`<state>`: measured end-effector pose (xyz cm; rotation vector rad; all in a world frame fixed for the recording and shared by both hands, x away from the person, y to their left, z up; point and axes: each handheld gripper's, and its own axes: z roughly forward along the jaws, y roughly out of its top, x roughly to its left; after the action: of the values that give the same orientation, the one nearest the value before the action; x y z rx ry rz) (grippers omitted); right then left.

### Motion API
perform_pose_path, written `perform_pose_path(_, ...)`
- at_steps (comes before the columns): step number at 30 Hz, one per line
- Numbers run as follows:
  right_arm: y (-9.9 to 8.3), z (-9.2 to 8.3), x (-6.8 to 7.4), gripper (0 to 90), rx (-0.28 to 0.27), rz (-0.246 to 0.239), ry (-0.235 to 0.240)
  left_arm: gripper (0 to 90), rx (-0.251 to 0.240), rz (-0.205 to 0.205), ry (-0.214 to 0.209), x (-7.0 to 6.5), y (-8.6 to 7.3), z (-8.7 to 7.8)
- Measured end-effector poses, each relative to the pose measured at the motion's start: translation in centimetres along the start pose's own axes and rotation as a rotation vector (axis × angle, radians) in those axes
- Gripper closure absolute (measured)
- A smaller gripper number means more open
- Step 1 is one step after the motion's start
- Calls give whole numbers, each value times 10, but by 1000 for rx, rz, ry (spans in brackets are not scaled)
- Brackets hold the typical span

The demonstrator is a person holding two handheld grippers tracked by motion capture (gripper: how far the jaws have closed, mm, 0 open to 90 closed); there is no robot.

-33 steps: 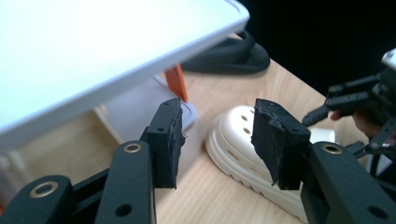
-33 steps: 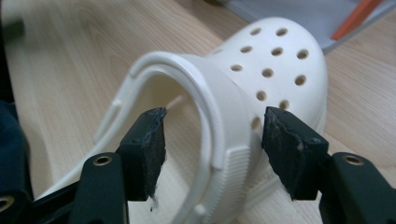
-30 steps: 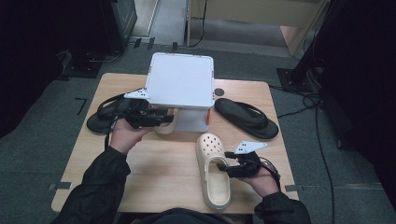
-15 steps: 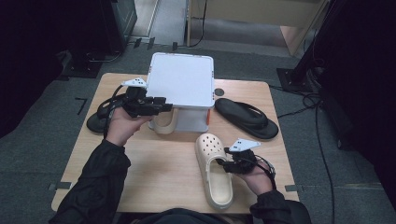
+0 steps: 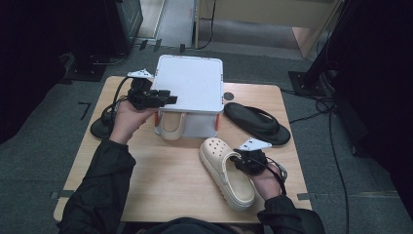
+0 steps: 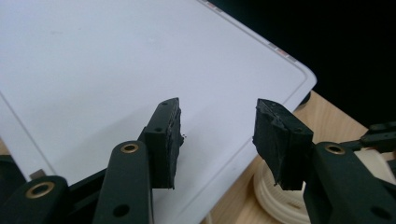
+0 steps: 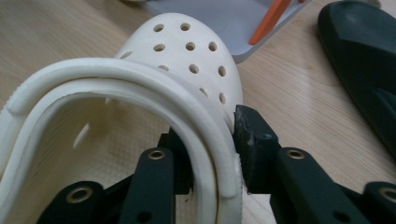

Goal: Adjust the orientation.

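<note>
A person sits at a light wooden surface (image 5: 160,175) with a black two-jaw tool in each hand.

The right tool (image 5: 242,161) rests low at the near right of the surface. Its jaws have just been closing and now clamp the side wall of a cream foam clog with round holes over its toe (image 5: 225,170). In the right gripper view (image 7: 212,156), one jaw sits inside the clog (image 7: 187,70) and the other presses the outer wall. The clog lies on the surface, toe pointing away from the person, heel near the front edge.

The left tool (image 5: 165,99) hovers at the near left edge of a white flat-topped plastic rack with orange supports (image 5: 190,83), which stands at the middle back of the surface. In the left gripper view (image 6: 219,135) its jaws stand well apart with nothing between them, above the rack's white top (image 6: 93,60).

A second cream clog (image 5: 173,127) sits under the rack. A black flip-flop sandal (image 5: 258,122) lies to the right of the rack, and another dark sandal (image 5: 100,127) lies at the left edge.
</note>
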<state>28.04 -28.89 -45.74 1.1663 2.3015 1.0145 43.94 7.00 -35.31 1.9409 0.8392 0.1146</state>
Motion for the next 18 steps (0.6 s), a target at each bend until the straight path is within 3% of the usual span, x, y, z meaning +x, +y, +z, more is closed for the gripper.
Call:
perform_pose_path(6,6,1,-2,751,-14,36,13,505,3,-6,10,5,-2,0)
perform_pose_path(18,46,21,1,749,-48,-9,-31,505,13,-17,3,11,-5,3)
